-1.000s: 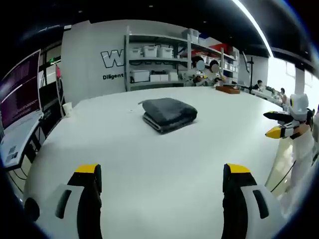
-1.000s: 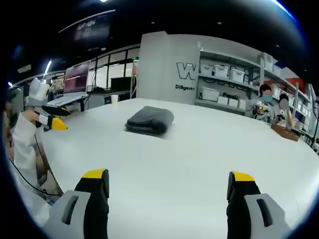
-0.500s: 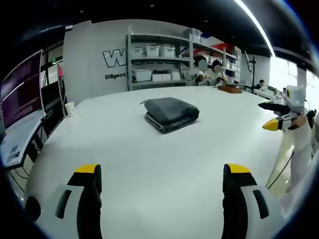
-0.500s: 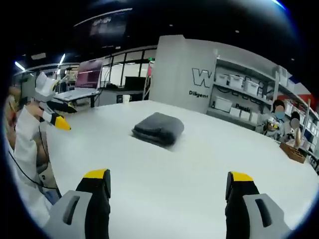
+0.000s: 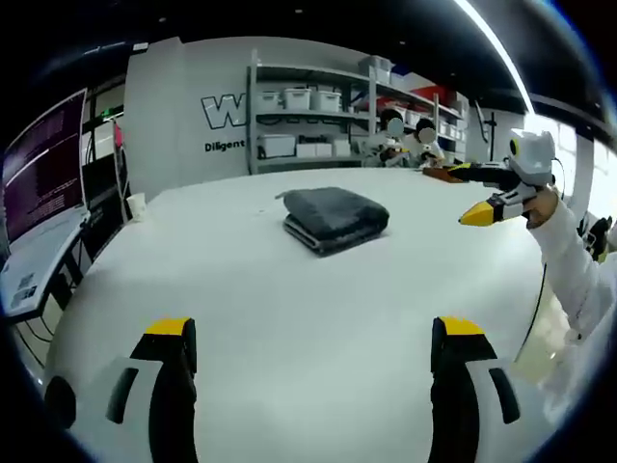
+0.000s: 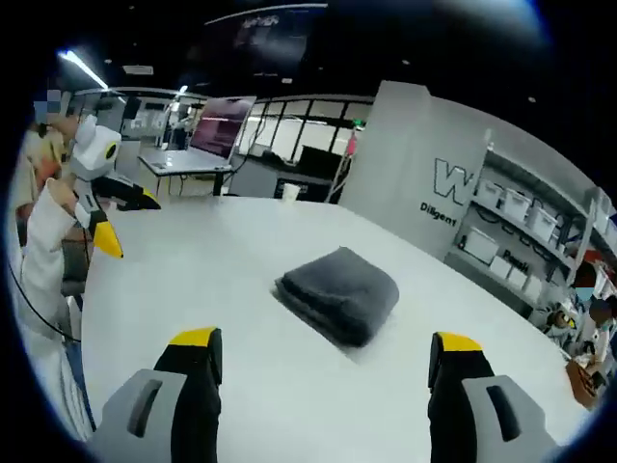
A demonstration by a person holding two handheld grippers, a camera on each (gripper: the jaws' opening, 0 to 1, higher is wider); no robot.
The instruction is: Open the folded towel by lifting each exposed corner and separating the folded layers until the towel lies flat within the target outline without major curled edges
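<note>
Towel: I see the dark grey towel (image 5: 335, 218) folded into a thick square, lying on the white surface (image 5: 289, 318) well ahead of both claws; nothing touches it. In the right gripper view the towel (image 6: 339, 293) sits nearer, between my two jaw tips and beyond them, its stacked fold edges facing the camera.

Left claw: my left claw (image 5: 310, 338) hangs over the near part of the surface with its yellow-tipped jaws wide apart and nothing between them. In the right gripper view the left claw (image 6: 114, 217) comes in at the left edge, held by a white sleeve (image 6: 43, 260) — there too its yellow tips stand apart.

Right claw: my right claw (image 6: 323, 349) is spread wide and empty, above the surface (image 6: 193, 280) short of the towel. In the left gripper view the right claw (image 5: 487, 198) enters from the right, raised above the surface to the right of the towel, its yellow tips parted, with a white sleeve (image 5: 574, 265) behind it.

Surroundings: far behind the towel stand shelves (image 5: 308, 121) with white bins, beside a grey wall with lettering (image 5: 224, 114). A monitor (image 5: 39, 174) glows at the left — I cannot read it. A small white cup (image 5: 133, 208) stands at the far left edge of the surface.
</note>
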